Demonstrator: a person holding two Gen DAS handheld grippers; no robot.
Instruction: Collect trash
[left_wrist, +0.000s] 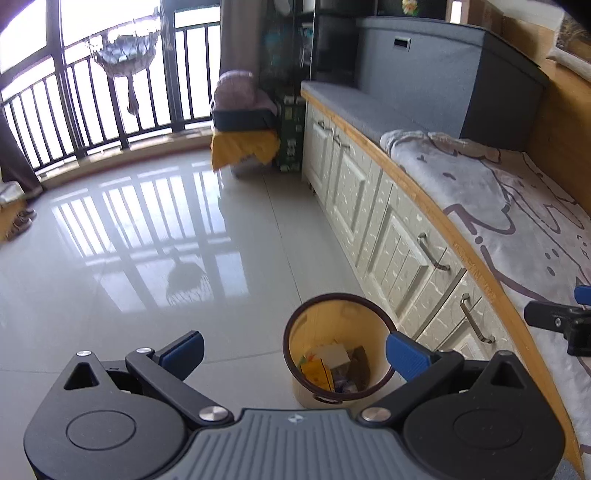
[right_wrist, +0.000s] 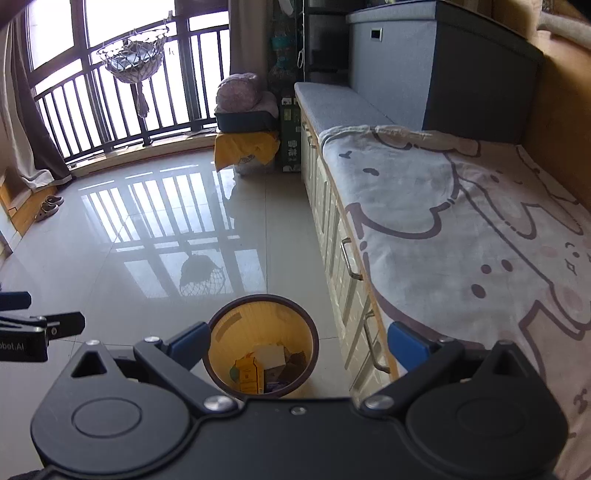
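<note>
A round waste bin (right_wrist: 262, 343) with a dark rim and smooth yellow inner wall stands on the glossy tiled floor (right_wrist: 147, 229), close beside the cream panelled cabinets (left_wrist: 369, 206) with their metal bar handles. Inside it lie the collected scraps: a yellow carton (right_wrist: 249, 371), a pale flat card (right_wrist: 271, 354) and some darker wrappers.

The left gripper (left_wrist: 293, 350) hangs above the bin with its jaws spread wide and nothing between the blue pads. The right gripper (right_wrist: 297, 345) is likewise wide apart and empty, over the bin and the cabinet edge.

A wood-trimmed bench carries a soft fleece blanket (right_wrist: 461, 229) printed with cartoon outlines, and a grey padded box (left_wrist: 443, 70) stands behind it. Dark balcony railings (left_wrist: 92, 99) reflect in the tiles, and a woven basket (right_wrist: 135, 62) hangs by the window.
</note>
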